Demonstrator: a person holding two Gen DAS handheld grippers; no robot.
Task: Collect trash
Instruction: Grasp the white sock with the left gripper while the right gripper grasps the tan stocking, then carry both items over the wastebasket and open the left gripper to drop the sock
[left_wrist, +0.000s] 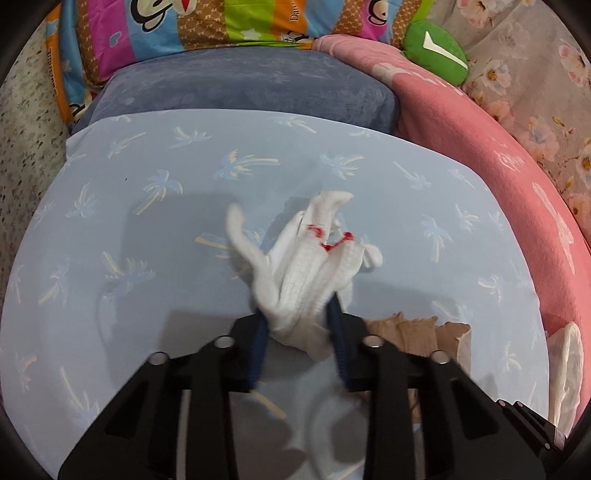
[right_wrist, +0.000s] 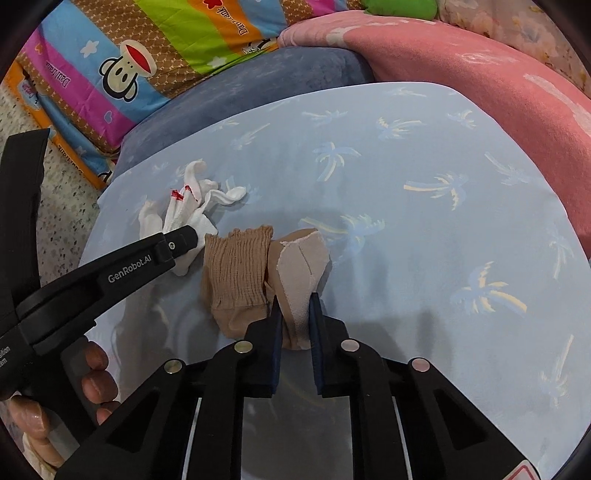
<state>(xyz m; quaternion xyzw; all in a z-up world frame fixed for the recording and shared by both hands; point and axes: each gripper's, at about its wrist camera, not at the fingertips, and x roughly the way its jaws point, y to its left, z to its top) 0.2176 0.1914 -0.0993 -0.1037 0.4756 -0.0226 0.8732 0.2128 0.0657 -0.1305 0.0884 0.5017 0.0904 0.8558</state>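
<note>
We see a bed (right_wrist: 424, 229) under a pale blue palm-print sheet, with one blue pillow (left_wrist: 243, 88), one pink blanket (left_wrist: 461, 122) and one striped cartoon quilt (left_wrist: 207, 26) along its far edge. Trash on the sheet: one white glove (left_wrist: 306, 266) and one tan sock (right_wrist: 236, 273), lying side by side near the bed's left edge. Step in hand: grasping both at once. Left gripper (left_wrist: 299, 321) has its jaws narrowed and clamped on the glove's cuff. Right gripper (right_wrist: 295, 306) has its jaws narrowed onto the sock's pale toe end. We judge the next move is lifting both clear of the sheet and carrying them to a bin, none in view. Grips look shallow, so the lift calls for care.
</note>
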